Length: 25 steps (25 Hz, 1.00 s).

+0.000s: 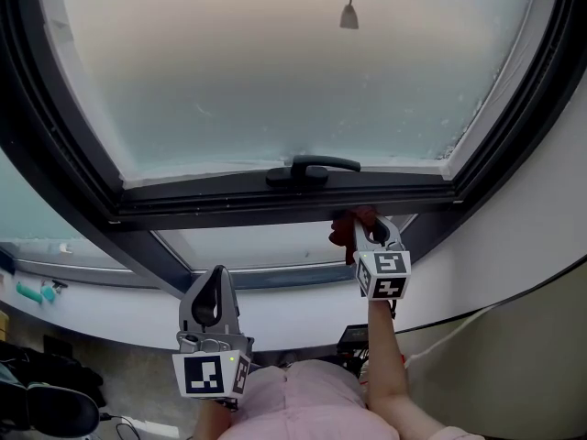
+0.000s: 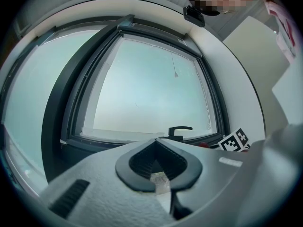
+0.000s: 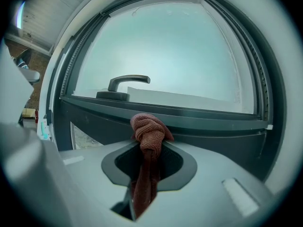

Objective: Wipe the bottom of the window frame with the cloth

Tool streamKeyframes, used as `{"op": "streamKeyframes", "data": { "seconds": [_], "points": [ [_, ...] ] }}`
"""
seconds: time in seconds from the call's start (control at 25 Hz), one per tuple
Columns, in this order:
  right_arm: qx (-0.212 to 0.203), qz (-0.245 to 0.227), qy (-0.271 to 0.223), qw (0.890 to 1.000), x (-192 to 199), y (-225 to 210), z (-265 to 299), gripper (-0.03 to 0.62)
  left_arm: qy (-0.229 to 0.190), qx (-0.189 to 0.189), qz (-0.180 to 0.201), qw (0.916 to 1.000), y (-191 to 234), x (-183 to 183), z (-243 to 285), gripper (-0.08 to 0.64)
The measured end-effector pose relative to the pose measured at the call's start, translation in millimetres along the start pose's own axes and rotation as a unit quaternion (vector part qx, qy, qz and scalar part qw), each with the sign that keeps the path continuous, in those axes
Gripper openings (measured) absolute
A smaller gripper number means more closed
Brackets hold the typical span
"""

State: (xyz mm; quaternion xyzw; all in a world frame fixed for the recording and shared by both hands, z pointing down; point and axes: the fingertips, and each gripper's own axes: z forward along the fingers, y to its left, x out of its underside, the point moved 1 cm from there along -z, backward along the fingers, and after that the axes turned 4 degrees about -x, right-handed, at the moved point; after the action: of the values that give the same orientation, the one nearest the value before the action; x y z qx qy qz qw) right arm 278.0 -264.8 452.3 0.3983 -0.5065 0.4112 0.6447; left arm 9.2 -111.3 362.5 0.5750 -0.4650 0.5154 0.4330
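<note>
A dark window frame (image 1: 275, 202) with a black handle (image 1: 312, 168) runs across the head view under frosted glass. My right gripper (image 1: 365, 225) is shut on a reddish-brown cloth (image 3: 149, 131), bunched at its tip. The cloth (image 1: 353, 220) sits against the frame's bottom rail (image 3: 189, 122), just right of the handle (image 3: 124, 85). My left gripper (image 1: 215, 287) hangs lower and to the left, away from the frame, shut with nothing between its jaws (image 2: 158, 167).
A white sill (image 1: 110, 305) curves below the lower pane. A small cord pull (image 1: 349, 15) hangs in front of the glass. A teal object (image 1: 35, 291) lies on the sill at far left. The white wall (image 1: 541, 218) rises on the right.
</note>
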Motion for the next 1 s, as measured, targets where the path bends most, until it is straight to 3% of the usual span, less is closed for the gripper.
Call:
{"op": "streamKeyframes", "data": {
  "seconds": [0.68, 1.0],
  "points": [
    [0.088, 0.039, 0.006, 0.995, 14.6, -85.2, -25.1, 0.077, 0.001, 0.008, 0.005, 1.0, -13.2, 2.0, 10.7, 0.003],
    [0.08, 0.024, 0.008, 0.996, 15.4, -93.0, -27.3, 0.078, 0.0, 0.005, 0.004, 1.0, -13.2, 2.4, 18.8, 0.003]
  ]
}}
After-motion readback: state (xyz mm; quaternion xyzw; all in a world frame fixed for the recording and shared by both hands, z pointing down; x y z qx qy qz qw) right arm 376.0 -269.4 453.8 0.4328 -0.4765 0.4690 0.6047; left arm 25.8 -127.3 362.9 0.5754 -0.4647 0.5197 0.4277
